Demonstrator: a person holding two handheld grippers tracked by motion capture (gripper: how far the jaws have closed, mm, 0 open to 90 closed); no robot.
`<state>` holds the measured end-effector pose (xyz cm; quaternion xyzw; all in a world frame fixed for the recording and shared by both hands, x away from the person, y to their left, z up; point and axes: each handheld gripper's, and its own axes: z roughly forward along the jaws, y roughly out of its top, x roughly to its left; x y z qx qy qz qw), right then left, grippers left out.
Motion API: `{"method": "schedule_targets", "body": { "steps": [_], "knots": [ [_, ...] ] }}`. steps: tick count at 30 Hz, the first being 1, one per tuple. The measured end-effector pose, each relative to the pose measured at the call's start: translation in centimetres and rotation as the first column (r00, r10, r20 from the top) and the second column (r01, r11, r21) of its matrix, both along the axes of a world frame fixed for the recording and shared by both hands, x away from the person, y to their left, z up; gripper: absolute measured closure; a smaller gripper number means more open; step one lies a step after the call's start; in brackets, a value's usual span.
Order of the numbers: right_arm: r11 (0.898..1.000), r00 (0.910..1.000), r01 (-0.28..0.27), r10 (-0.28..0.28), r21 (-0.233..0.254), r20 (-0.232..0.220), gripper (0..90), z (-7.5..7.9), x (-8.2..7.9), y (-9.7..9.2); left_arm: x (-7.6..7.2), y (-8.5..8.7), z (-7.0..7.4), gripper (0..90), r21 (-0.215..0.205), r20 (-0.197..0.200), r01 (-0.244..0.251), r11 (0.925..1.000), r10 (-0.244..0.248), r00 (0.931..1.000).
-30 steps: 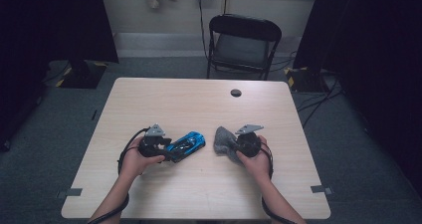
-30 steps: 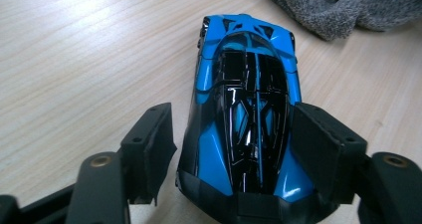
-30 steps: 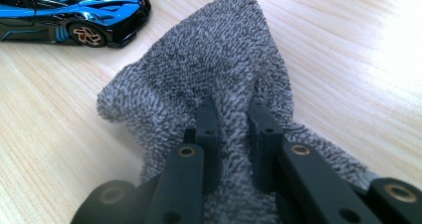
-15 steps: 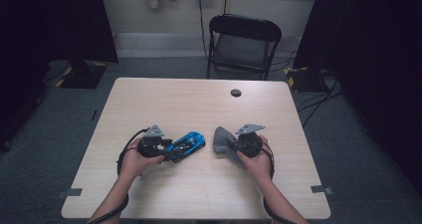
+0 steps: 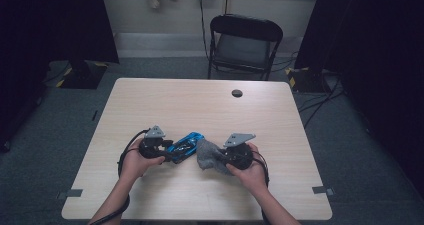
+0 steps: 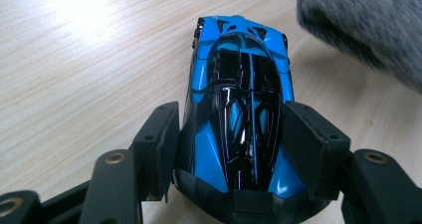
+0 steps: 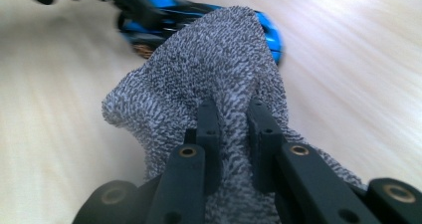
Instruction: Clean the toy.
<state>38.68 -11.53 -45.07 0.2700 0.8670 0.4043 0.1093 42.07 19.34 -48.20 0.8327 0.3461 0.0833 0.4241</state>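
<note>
A blue and black toy car (image 5: 186, 144) lies on the wooden table (image 5: 200, 105), toward its front. My left gripper (image 5: 170, 154) grips it from the left. In the left gripper view both pads press the flanks of the car (image 6: 239, 109), around which the jaws have been closing over the last second. My right gripper (image 5: 220, 157) is shut on a grey knitted cloth (image 5: 206, 155), which hangs right beside the car's right end. In the right gripper view the cloth (image 7: 199, 74) bunches between the jaws of the gripper (image 7: 233, 119), and the car (image 7: 268, 30) lies just behind it.
A small black round object (image 5: 237, 93) sits near the table's far edge. A black folding chair (image 5: 245, 45) stands behind the table. Cables trail from both grippers over the front of the table.
My right gripper has carried the cloth leftward and slightly up, right up to the car. The left gripper and the car have stayed in place.
</note>
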Motion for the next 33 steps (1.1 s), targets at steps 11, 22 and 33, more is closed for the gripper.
{"method": "schedule_targets", "body": {
  "steps": [11, 22, 33],
  "knots": [
    [0.989, 0.9885, -0.148, 0.147, -0.028, -0.037, 79.0, -1.2, -0.7, 3.3, 0.0, -0.1, 0.1, 41.0, 0.01, -0.003, 0.001, 0.9999, -0.001, 1.0],
    [0.98, 0.9791, -0.195, 0.192, -0.046, -0.068, 78.8, -2.5, -0.1, 6.1, 0.0, -0.1, 0.1, 41.0, 0.009, -0.002, 0.0, 1.0, 0.0, 1.0],
    [0.984, 0.9872, -0.158, 0.155, -0.084, -0.038, 47.7, -2.3, 0.1, 6.4, -0.1, -0.1, 0.1, 41.0, 0.008, 0.002, -0.003, 1.0, 0.003, 1.0]
  ]
}}
